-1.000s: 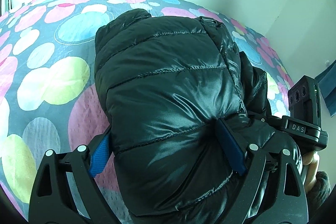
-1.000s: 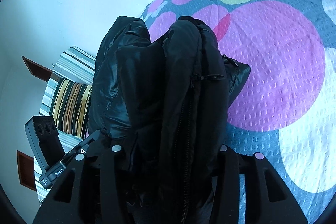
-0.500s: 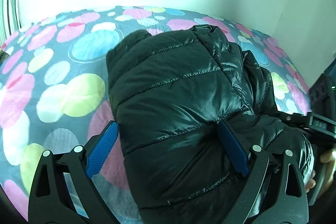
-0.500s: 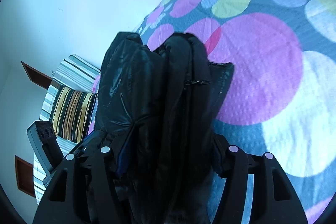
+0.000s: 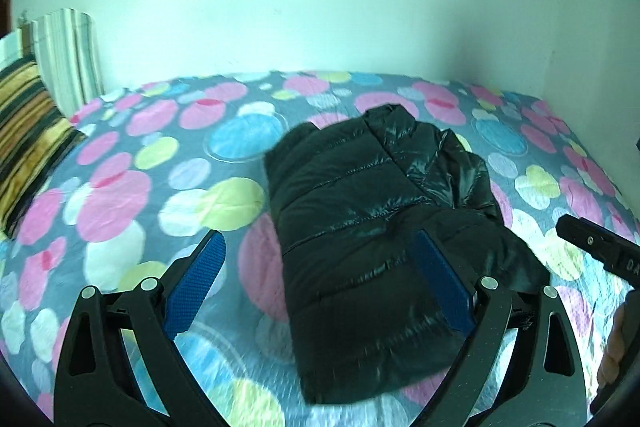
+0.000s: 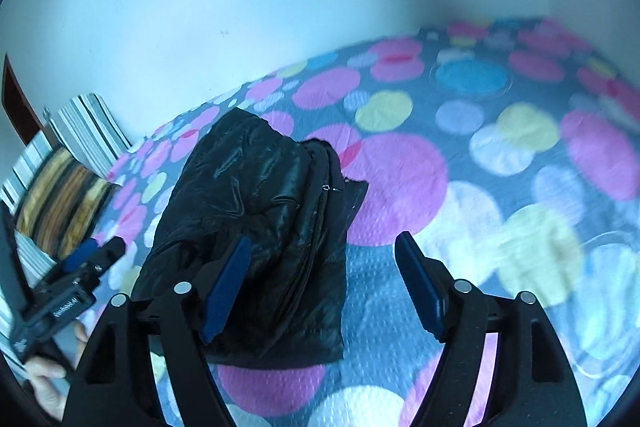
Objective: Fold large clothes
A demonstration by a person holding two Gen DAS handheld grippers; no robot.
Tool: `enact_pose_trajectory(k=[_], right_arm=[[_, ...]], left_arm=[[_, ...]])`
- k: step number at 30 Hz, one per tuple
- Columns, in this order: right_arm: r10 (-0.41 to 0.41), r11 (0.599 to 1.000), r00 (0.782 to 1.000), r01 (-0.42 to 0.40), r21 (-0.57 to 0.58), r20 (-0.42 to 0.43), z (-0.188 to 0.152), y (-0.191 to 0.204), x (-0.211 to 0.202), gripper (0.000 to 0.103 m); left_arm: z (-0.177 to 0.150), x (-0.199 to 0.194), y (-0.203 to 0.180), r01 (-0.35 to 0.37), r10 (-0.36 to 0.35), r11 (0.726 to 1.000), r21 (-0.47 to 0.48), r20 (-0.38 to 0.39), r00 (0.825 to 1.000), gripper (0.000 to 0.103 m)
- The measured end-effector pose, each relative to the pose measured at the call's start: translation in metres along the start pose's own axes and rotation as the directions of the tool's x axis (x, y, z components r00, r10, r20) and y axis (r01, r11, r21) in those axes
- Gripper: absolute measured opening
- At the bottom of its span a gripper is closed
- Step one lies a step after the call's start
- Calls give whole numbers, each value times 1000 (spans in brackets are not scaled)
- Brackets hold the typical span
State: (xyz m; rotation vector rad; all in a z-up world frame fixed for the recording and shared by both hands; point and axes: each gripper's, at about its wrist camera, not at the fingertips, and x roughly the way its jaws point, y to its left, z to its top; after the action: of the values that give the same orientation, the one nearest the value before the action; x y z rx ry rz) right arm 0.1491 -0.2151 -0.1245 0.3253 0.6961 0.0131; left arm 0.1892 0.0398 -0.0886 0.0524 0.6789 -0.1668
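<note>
One black puffer jacket, folded into a thick bundle, lies mid-bed on the spotted bedspread, well off its edges. Left gripper spread, empty; right gripper just been opening, nothing pinched. Risk: slippery, springy padding may puff open unheld.

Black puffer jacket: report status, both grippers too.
Left gripper open, clear of cloth. Right gripper open, jaws just opening, nothing pinched. Black puffer jacket folded, lying on the dotted bedspread. Nothing in the way.
</note>
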Motion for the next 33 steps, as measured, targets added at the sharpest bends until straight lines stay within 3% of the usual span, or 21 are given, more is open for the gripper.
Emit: enact_pose_trajectory(k=[5, 16, 33], right_arm=[[-64, 993, 996, 70, -91, 63, -8, 25, -30, 80], [-90, 987, 988, 106, -120, 126, -22, 45, -73, 81], [-85, 976, 982, 117, -186, 172, -37, 64, -97, 82]], left_arm=[[-6, -37, 2, -26, 28, 999, -42, 31, 999, 96], [-19, -93, -3, -67, 72, 994, -85, 62, 995, 97], [-32, -127, -30, -103, 108, 994, -46, 114, 988, 101]])
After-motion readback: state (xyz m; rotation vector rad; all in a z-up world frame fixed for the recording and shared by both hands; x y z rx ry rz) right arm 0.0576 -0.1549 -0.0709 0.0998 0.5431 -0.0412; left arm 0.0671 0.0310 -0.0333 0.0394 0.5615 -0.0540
